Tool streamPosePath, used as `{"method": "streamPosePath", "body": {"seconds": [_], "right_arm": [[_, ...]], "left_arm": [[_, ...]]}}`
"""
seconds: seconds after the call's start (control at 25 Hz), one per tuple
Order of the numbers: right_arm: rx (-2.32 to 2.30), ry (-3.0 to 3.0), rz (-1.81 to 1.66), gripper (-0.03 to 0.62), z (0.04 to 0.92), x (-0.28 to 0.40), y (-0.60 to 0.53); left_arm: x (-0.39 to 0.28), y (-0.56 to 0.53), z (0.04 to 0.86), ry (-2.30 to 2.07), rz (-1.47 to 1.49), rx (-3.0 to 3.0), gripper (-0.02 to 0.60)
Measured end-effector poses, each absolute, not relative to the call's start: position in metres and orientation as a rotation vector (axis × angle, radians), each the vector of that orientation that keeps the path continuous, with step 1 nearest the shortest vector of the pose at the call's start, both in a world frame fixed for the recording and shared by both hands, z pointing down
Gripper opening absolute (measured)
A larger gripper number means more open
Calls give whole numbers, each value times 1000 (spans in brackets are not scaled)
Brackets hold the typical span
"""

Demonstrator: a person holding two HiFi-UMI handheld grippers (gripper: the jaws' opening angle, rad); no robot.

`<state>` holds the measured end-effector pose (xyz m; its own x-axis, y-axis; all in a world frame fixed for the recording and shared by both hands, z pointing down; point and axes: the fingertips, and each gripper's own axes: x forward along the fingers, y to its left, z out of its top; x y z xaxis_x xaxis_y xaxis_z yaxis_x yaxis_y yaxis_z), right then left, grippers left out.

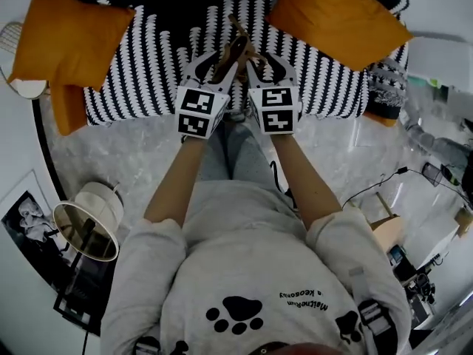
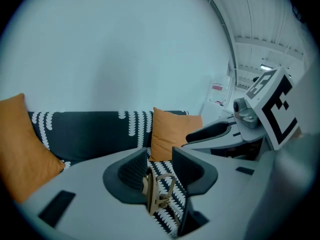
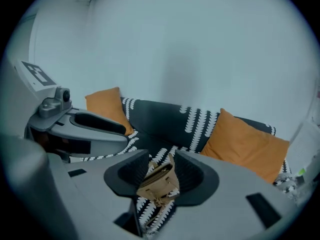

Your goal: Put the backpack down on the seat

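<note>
A small tan backpack (image 1: 238,46) hangs between my two grippers above the black-and-white patterned sofa seat (image 1: 155,65). My left gripper (image 1: 220,56) has the backpack's tan strap (image 2: 159,189) across the gap between its jaws, which are closed on it. The jaws of my right gripper (image 1: 260,58) are closed on the backpack's tan body (image 3: 159,181), which fills the gap. The two grippers are held side by side, close together, pointing down toward the seat. Most of the bag is hidden behind the grippers in the head view.
Orange cushions lie on the sofa at the left (image 1: 70,39) and the right (image 1: 336,21). A lamp (image 1: 89,224) stands on the floor at the left. Cables and equipment (image 1: 414,198) crowd the right side. Grey carpet (image 1: 133,154) lies in front of the sofa.
</note>
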<state>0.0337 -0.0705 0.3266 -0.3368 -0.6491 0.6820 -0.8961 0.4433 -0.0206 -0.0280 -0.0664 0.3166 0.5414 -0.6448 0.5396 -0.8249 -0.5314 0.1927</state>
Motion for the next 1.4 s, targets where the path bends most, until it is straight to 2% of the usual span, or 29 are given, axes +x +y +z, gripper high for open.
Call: {"method": "streamPosePath", "body": {"seconds": [0.24,0.32,0.48,0.84,1.4], "right_arm": [[1300,-2116,505,125,285,35,-53],[1294,-2125,488,83,272,34,-46],[1280,-2153,463,52,244,28,-33],[1287,-2235,472,38,190,23,-6],[1402,-2445,358,37,88,19,25]], "left_arm": [[-27,-47,273,-1192,580,2418,92],[-27,-40,261,-1188,577,2430,80],[-24,-27,235,-1175,567,2461,44],[-29,-4,176,-1220,480,2476,20],[-33,18,88,-1361,296,2538,20]]}}
